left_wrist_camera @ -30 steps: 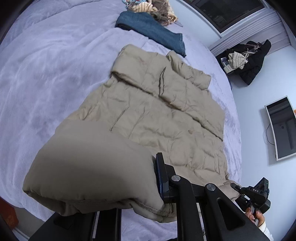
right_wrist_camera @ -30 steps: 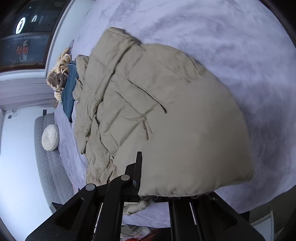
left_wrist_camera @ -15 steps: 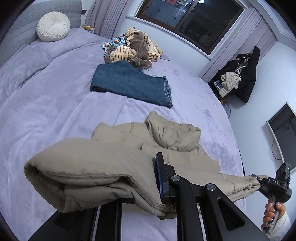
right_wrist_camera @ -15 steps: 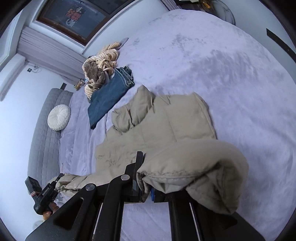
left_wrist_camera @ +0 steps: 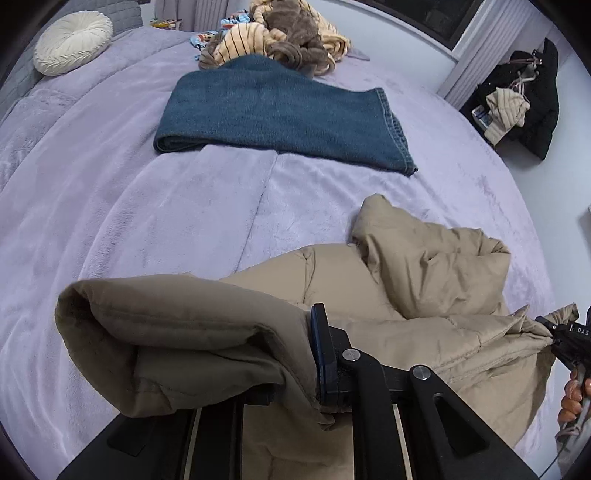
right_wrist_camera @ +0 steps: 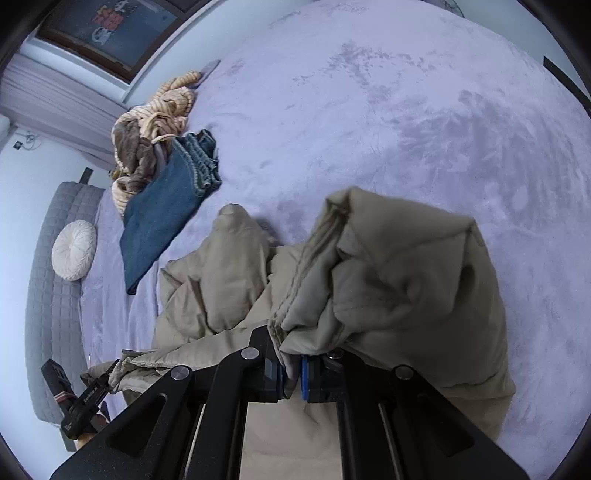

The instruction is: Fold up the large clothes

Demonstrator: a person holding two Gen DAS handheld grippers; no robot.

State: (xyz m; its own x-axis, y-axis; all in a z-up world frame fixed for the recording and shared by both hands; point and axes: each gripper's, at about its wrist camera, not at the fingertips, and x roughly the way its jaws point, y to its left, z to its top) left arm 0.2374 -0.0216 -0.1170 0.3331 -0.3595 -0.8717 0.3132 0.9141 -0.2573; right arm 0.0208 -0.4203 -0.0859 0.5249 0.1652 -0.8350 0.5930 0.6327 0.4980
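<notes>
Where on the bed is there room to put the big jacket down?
Bare blanket lies left of the tan jacket, below the folded jeans. More lies to its right. It is crowded by the window, around the striped pile.

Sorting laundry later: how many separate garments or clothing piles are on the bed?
3: tan jacket nearest, held by both grippers; folded jeans beyond; striped pile behind the jeans. More may be hidden.

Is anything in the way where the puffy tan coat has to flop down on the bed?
Nothing visible. Both tongs, left and right, are clamped on the tan puffer coat, and only bare purple blanket lies just ahead of it. The folded jeans and the clothes pile lie farther back.
</notes>
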